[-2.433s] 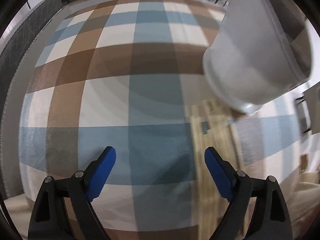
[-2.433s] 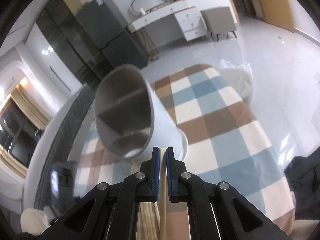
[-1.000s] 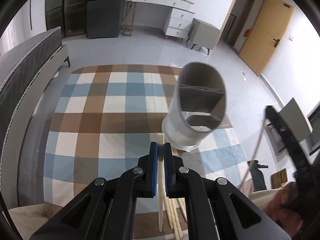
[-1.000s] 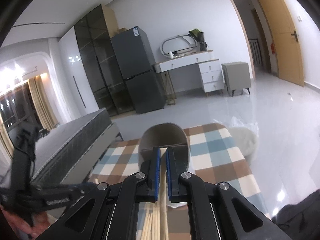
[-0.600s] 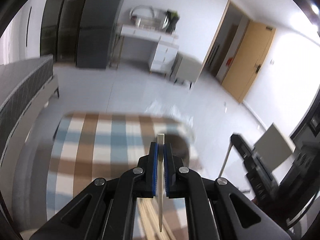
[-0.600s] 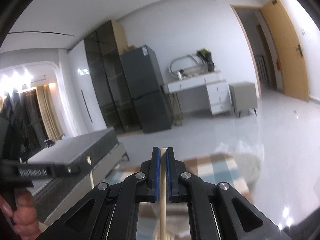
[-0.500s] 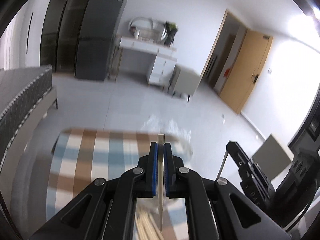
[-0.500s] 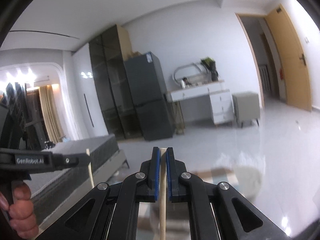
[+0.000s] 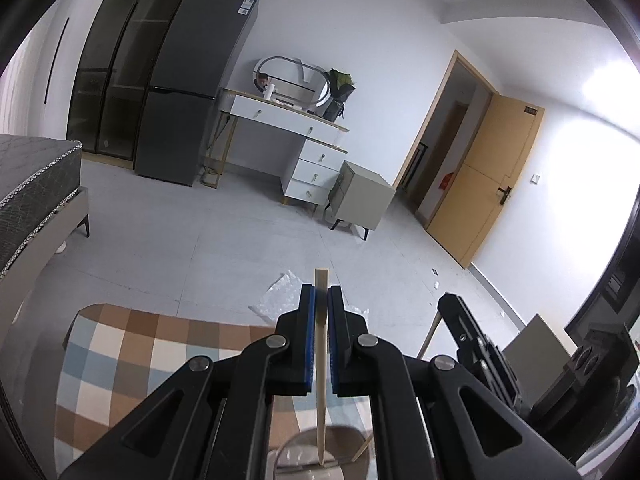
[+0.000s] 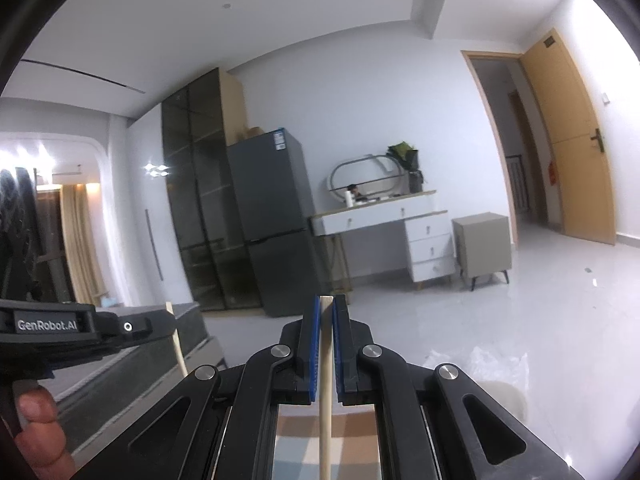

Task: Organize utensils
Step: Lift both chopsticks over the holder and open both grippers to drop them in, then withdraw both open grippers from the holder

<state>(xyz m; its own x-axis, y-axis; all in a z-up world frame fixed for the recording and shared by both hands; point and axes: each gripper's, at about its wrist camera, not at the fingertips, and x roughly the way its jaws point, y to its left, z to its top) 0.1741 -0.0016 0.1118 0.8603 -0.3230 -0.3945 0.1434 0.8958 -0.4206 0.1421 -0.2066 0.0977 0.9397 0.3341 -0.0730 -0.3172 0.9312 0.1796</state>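
Pale wood, square in section: one chopstick (image 9: 321,344) is pinched between the blue pads (image 9: 308,340) of the left gripper (image 9: 321,300), whose jaws are closed onto it with only the stick's width between them. Its blunt end stands just above the fingertips; its thin end hangs down over the round grey utensil holder (image 9: 320,454), seen at the lower edge of the left wrist view, directly below the gripper. Whether the tip touches the holder cannot be told. A second chopstick (image 10: 326,380) is clamped in the same way by the right gripper (image 10: 327,304), blue pads (image 10: 314,344) pressed against both of its sides, the blunt end level with the fingertips and the shaft running down out of view.

All places below are given from the holder. The checked rug (image 9: 132,356), in brown, blue and cream, spreads to its left and beyond it. Crumpled clear plastic (image 9: 280,296) lies on the grey floor past the rug's far edge. Farther off stand a white dressing table (image 9: 288,136) with an oval mirror, a dark refrigerator (image 9: 192,92) to the table's left, and a grey bedside cabinet (image 9: 360,200) to its right. To the right of the holder, the right gripper's black body appears with its stick's lower end slanting toward the holder's rim.

In the right wrist view, a person's fingers (image 10: 38,436) grip the left gripper's handle at the left edge.
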